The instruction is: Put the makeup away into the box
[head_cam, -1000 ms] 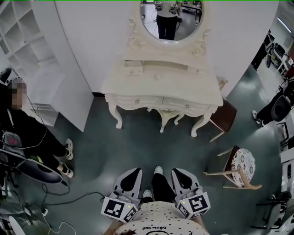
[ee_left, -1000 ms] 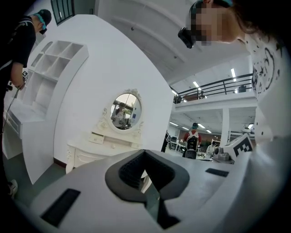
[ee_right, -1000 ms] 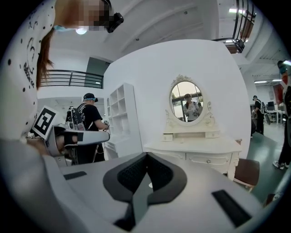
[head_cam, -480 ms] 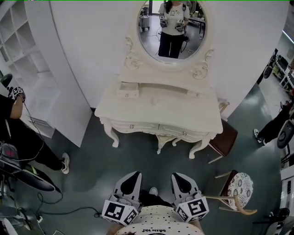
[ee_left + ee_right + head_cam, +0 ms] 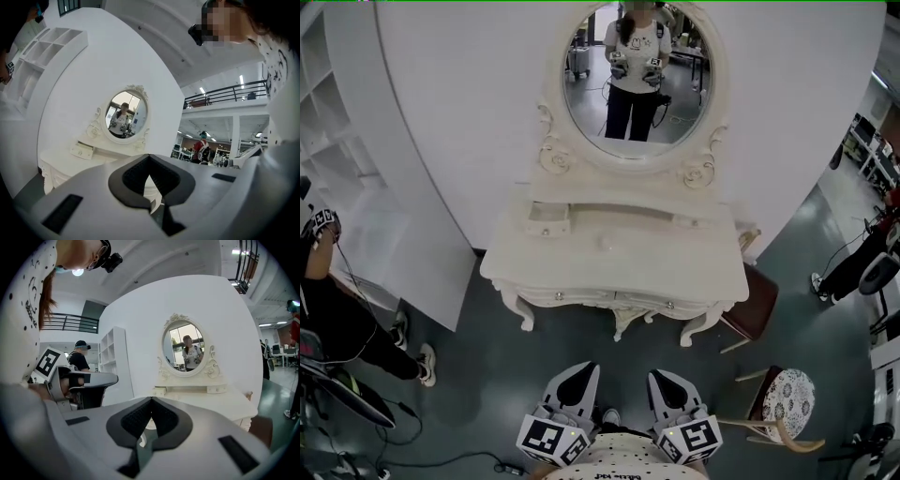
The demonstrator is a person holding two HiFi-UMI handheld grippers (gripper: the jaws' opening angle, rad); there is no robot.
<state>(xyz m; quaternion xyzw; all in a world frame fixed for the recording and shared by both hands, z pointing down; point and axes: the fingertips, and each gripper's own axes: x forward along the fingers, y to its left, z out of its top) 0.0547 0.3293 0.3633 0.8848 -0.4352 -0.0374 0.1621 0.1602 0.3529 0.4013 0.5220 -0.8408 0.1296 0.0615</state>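
Note:
A white dressing table (image 5: 619, 253) with an oval mirror (image 5: 636, 75) stands ahead against the white wall. A small drawer unit (image 5: 547, 219) sits at the back left of its top. I cannot make out any makeup or box on it from here. My left gripper (image 5: 581, 371) and right gripper (image 5: 661, 377) are held side by side low in the head view, well short of the table. Both are shut with nothing between the jaws. The table also shows beyond the left gripper (image 5: 149, 157) and the right gripper (image 5: 151, 400) in their own views.
A person in black (image 5: 337, 323) sits at the left near floor cables. White shelving (image 5: 323, 131) stands at the far left. A brown chair (image 5: 752, 302) stands by the table's right end, and a stool with a patterned seat (image 5: 789, 397) is at the right.
The dressing table and mirror have come closer and sit lower in the head view. The seated person has slid toward the left edge. Both grippers stay shut, side by side.

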